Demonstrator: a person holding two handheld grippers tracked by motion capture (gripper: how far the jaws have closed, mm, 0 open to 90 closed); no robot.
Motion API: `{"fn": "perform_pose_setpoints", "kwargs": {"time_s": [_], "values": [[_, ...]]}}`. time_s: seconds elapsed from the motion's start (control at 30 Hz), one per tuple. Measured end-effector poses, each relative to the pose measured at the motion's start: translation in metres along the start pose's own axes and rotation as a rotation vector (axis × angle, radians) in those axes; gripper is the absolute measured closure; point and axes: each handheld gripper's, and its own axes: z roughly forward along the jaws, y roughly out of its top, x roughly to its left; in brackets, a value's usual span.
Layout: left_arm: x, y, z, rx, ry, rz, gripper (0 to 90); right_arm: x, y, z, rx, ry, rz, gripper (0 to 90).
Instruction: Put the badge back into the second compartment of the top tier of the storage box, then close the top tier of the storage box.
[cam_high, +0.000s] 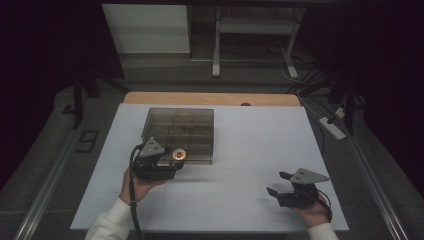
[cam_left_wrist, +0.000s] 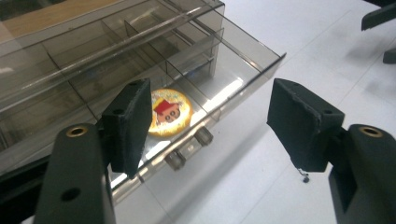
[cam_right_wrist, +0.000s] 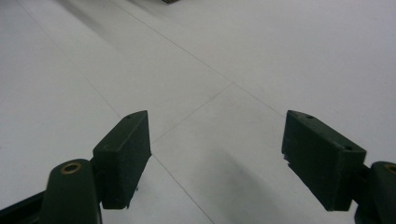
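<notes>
With the left tool (cam_left_wrist: 205, 126) gaping empty beside the pulled-out drawer (cam_left_wrist: 233, 79), a careless nudge could shove it shut over the badge (cam_left_wrist: 170, 113).

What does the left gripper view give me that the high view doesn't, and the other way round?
Left gripper view: close detail, namely two small clear knobs on the front of the box, and the red figure printed on the round yellow badge lying in a front compartment. High view: the layout, with the right gripper open, well apart on the white table, and a wooden edge behind. Both: the box, the badge, and the left gripper, open beside the badge.
</notes>
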Motion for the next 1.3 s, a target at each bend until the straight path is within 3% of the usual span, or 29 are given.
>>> {"fn": "perform_pose_setpoints", "kwargs": {"time_s": [0.2, 0.63, 1.17, 1.3], "values": [[-0.002, -0.013, -0.008, 0.009, 0.015, 0.004, 31.3, 0.0, 0.0, 0.0, 0.002, 0.001, 0.0, 23.0], [0.003, -0.047, -0.019, 0.03, 0.039, -0.04, 31.4, -0.001, 0.0, 0.0, 0.0, 0.003, 0.003, 23.0], [0.007, -0.052, -0.017, 0.038, 0.046, -0.059, 33.4, -0.001, 0.0, 0.001, 0.002, 0.001, 0.007, 22.9], [0.006, -0.052, -0.017, 0.032, 0.065, -0.062, 40.0, -0.001, -0.001, 0.0, 0.004, -0.001, 0.004, 22.9]]}}
